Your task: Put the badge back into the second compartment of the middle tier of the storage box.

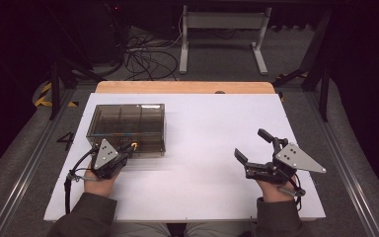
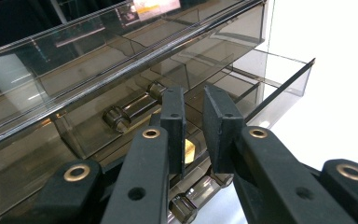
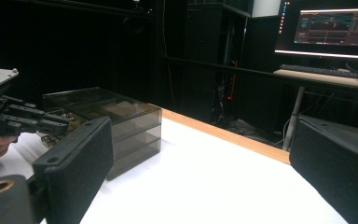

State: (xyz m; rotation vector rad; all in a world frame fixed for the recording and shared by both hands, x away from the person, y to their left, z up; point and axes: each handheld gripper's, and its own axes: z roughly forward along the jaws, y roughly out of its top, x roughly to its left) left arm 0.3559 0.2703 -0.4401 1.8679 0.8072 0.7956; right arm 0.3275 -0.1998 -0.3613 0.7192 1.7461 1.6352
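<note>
A smoky clear drawer box (image 1: 126,124) stands on the left of the white table top (image 1: 202,128). My left gripper (image 1: 128,148) is at the box's front face. In the left gripper view its jaws (image 2: 193,100) stand a narrow gap apart, over a drawer's bar handle (image 2: 182,208); nothing is pressed between the pads. Another bar handle (image 2: 129,108) sits on the drawer above, and one drawer (image 2: 284,79) stands a little way out. My right gripper (image 1: 252,144) rests at the table's right, open and empty. Its wide jaws (image 3: 200,154) frame the box (image 3: 126,116) and the left gripper (image 3: 60,123).
A wooden strip (image 1: 185,87) edges the table's far side. Beyond it are cables (image 1: 145,57) on the floor and a white desk frame (image 1: 222,34). A lit monitor (image 3: 333,28) and keyboard stand on a desk far off in the right gripper view.
</note>
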